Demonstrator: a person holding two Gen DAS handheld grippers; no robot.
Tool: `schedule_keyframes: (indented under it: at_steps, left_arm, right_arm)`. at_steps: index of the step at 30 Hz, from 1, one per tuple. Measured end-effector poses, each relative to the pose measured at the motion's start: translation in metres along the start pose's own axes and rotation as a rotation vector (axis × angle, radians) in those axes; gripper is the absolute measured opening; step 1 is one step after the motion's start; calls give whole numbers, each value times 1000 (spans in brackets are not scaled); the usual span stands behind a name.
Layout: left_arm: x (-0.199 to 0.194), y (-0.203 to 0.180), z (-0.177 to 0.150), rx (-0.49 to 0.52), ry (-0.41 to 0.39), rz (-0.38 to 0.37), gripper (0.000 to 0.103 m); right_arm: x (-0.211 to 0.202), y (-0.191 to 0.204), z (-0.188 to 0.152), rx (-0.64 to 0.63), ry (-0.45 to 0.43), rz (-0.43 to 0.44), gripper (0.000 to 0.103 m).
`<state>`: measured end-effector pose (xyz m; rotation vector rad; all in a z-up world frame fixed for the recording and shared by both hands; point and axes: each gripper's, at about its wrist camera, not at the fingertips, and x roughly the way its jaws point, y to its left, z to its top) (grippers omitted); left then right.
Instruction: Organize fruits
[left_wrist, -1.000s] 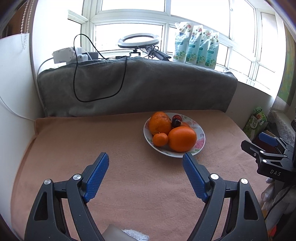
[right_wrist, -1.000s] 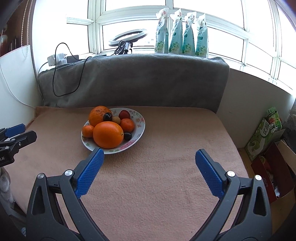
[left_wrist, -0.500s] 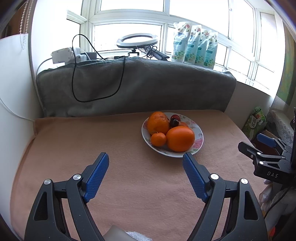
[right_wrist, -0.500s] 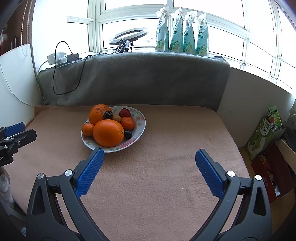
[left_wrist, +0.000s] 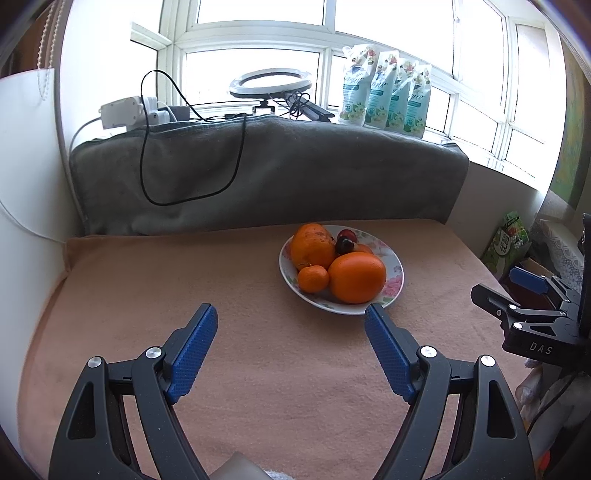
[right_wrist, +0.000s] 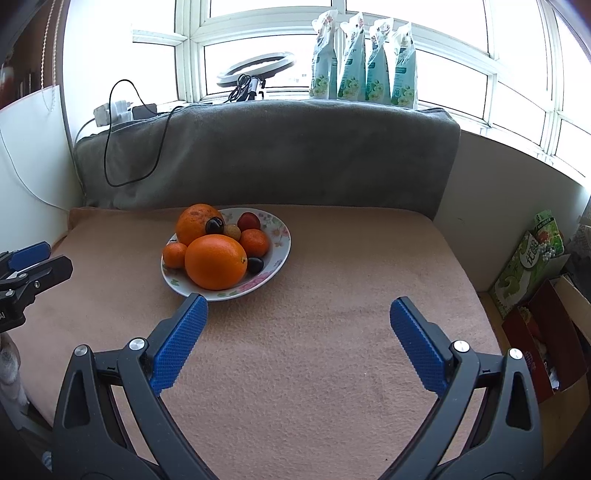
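A floral plate (left_wrist: 391, 284) (right_wrist: 280, 240) sits on the pink blanket and holds several fruits: a big smooth orange (left_wrist: 357, 277) (right_wrist: 215, 261) in front, a rougher orange (left_wrist: 312, 245) (right_wrist: 197, 221) behind it, a small tangerine (left_wrist: 313, 279) (right_wrist: 174, 254), another tangerine (right_wrist: 254, 242), dark cherries (left_wrist: 344, 244) (right_wrist: 255, 265) and a red fruit (right_wrist: 248, 221). My left gripper (left_wrist: 291, 326) is open and empty, short of the plate and to its left. My right gripper (right_wrist: 298, 317) is open and empty, short of the plate and to its right.
The pink blanket (left_wrist: 221, 295) (right_wrist: 369, 280) covers the table. A grey towel-draped backrest (left_wrist: 266, 173) (right_wrist: 266, 155) stands behind, with a black cable (left_wrist: 147, 177). Pouches (right_wrist: 364, 62) and a ring light (left_wrist: 269, 79) sit on the sill. Boxes (right_wrist: 532, 266) stand at the right.
Both grippers have drifted slightly; the plate sits a little further left in the left wrist view and a little higher in the right wrist view. Both jaws stay open.
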<state>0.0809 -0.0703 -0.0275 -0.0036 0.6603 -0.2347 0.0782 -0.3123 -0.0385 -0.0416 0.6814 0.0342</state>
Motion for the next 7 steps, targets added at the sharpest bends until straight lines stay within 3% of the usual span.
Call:
schedule_keyframes:
  at_steps: [7]
  left_arm:
    - [1, 1, 0, 0, 2, 2, 82]
  right_arm:
    - [2, 0, -1, -1, 6, 5, 101]
